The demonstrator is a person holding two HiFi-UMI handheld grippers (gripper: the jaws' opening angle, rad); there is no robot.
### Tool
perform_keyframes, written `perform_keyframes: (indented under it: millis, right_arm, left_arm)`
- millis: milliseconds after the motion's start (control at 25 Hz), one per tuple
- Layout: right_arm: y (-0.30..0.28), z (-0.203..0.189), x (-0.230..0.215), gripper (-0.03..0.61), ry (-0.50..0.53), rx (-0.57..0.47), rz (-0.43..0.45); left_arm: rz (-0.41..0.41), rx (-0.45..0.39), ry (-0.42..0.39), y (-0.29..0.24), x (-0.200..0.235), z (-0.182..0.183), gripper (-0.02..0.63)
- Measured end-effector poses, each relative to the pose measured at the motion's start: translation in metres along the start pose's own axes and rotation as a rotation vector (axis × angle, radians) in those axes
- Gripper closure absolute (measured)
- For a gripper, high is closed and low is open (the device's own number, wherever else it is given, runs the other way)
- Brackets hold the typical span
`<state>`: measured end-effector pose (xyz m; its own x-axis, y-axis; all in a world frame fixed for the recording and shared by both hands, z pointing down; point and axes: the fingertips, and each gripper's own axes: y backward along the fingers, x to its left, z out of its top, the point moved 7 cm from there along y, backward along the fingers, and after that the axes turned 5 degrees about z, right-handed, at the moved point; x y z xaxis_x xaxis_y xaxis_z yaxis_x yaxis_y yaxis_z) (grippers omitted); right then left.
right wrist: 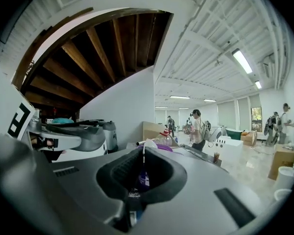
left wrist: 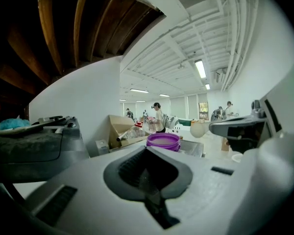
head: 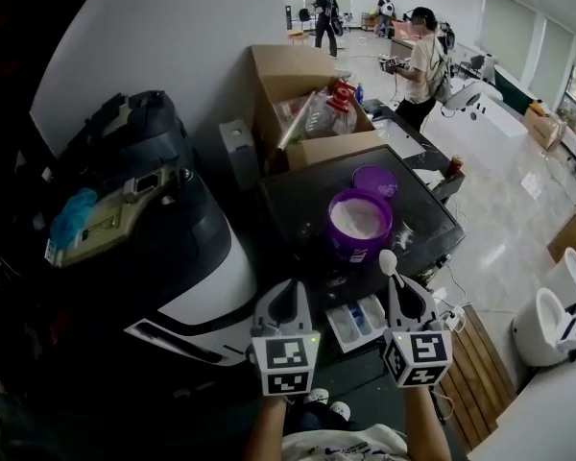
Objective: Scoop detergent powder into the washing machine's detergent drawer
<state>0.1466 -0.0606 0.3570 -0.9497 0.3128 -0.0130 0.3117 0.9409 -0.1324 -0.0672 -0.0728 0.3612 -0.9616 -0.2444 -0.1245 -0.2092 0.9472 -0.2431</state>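
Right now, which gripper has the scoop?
The right gripper, shut on the white scoop; the left gripper is shut with nothing between its jaws.

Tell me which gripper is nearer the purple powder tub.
Right. The right gripper, shut on a white spoon, sits just below the right edge of the purple tub. The left gripper is lower and off to its left, shut and empty.

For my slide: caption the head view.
Right gripper holds white spoon by open purple powder tub; detergent drawer open.
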Motion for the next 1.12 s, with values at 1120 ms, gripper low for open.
perform_keyframes:
  millis: [1120]
  right_arm:
    - [0.013,0.045,0.0,0.558,-0.033,-0.136,-0.028]
  left_arm:
    - [0.027,-0.121,-0.024,0.01,0.003,0.041,0.612]
